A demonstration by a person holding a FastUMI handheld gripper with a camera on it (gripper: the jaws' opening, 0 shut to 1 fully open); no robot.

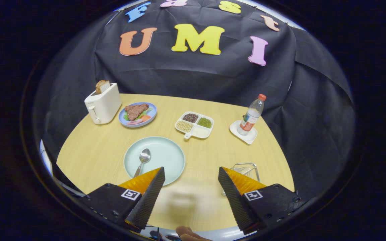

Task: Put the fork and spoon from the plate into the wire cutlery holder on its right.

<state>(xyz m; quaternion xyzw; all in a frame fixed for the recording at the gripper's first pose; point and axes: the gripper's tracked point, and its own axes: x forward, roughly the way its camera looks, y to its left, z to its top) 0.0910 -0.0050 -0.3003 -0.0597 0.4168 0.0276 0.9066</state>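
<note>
The gripper (191, 174) hangs above the near part of a pale wooden desk (209, 157) with its jaws spread wide and released, gripping nothing and touching nothing; bare desk top shows in the gap between the fingers. Just ahead of the left finger lies a pale green plate (166, 154), its near rim hidden behind that fingertip, and on the plate's left half rests a metal spoon (142, 160), bowl pointing away and handle running back toward the finger. A fork cannot be made out on the plate. Behind the right finger stands the wire cutlery holder (246, 169), to the right of the plate and partly covered by the finger; whether anything sits inside it cannot be told. Beyond the plate, toward the middle of the desk, is a white divided tray (198, 132) with dark, pale and green grains in three of its compartments. Further left sits a blue plate of food (137, 115) and, just beside it, a white toaster (103, 103) with bread standing in its slot. Off to the right, a clear bottle with a red cap (252, 115) stands upright on a white coaster (243, 134). At the desk's near edge, a person's fingertips (188, 231) show between the gripper's fingers.
</note>
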